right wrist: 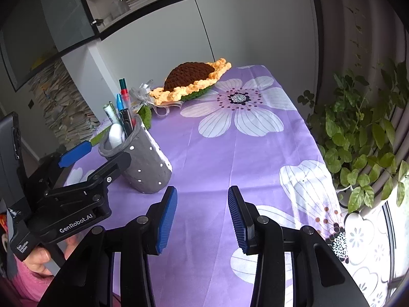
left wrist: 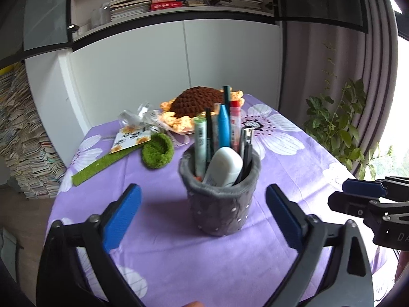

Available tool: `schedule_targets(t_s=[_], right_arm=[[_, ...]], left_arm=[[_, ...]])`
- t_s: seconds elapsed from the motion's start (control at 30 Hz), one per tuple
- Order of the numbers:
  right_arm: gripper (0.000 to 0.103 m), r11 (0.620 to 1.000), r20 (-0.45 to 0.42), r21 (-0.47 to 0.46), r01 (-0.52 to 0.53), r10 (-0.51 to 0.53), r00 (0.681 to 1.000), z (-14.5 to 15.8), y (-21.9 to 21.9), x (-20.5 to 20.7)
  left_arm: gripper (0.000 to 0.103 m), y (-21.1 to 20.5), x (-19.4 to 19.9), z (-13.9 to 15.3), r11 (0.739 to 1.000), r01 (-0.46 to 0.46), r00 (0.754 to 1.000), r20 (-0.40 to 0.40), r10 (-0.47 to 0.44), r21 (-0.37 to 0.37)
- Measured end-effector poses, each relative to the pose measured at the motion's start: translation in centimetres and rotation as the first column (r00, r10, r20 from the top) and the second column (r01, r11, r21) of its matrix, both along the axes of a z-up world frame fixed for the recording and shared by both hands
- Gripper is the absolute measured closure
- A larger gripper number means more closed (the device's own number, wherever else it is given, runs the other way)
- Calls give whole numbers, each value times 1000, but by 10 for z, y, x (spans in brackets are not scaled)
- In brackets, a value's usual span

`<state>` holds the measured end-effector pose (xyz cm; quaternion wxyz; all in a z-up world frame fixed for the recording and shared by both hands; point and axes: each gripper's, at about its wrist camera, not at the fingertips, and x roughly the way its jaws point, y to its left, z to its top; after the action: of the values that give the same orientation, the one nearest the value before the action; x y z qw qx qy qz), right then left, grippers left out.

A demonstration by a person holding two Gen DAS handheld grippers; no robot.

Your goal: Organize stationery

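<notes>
A grey felt pen holder [left wrist: 219, 204] stands on the purple flowered tablecloth [left wrist: 163, 250], filled with several pens and markers [left wrist: 223, 128] and a white eraser-like item [left wrist: 225, 166]. My left gripper [left wrist: 203, 204] is open, its blue pads on either side of the holder and apart from it. The holder also shows in the right wrist view [right wrist: 145, 163], with the left gripper [right wrist: 95, 152] around it. My right gripper [right wrist: 202, 217] is open and empty over bare cloth to the right of the holder.
A green ruler [left wrist: 102, 165], a green crochet cup [left wrist: 158, 153], a flowered card [left wrist: 130, 140] and a crochet sunflower cushion [left wrist: 199, 105] lie at the table's far side. A potted plant [right wrist: 358, 133] stands off the right edge. Cabinets stand behind.
</notes>
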<state>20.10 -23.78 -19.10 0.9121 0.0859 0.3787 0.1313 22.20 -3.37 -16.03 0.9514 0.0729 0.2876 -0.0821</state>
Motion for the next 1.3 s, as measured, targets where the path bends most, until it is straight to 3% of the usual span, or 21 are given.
schedule_targets(t_s=[0.27,0.4,0.5,0.7,1.0,1.3], right_arm=[[61,1000,26,-22,-12,13,1000,18,13,-16],[61,999,61,-51,-8,11,998,34,20,-30],[36,998,95,-62,6,0,995,44,24,-43],[34,996,154,-74,39,-27,988,68,27,-71],[19,989,291,-118,92,-55,955,112,41,-124],[18,989,358,-125,74,-25,933,127,57,-170]], left_arm=[[1,16,-38,33,996,-76,997,17,75,49],[1,28,-60,51,995,-98,994,42,97,18],[1,36,-78,62,994,-105,992,62,106,-22],[1,40,-105,74,989,-144,985,92,146,-36],[1,49,-153,89,981,-171,971,151,184,-90],[1,53,-190,98,979,-174,959,205,193,-110]])
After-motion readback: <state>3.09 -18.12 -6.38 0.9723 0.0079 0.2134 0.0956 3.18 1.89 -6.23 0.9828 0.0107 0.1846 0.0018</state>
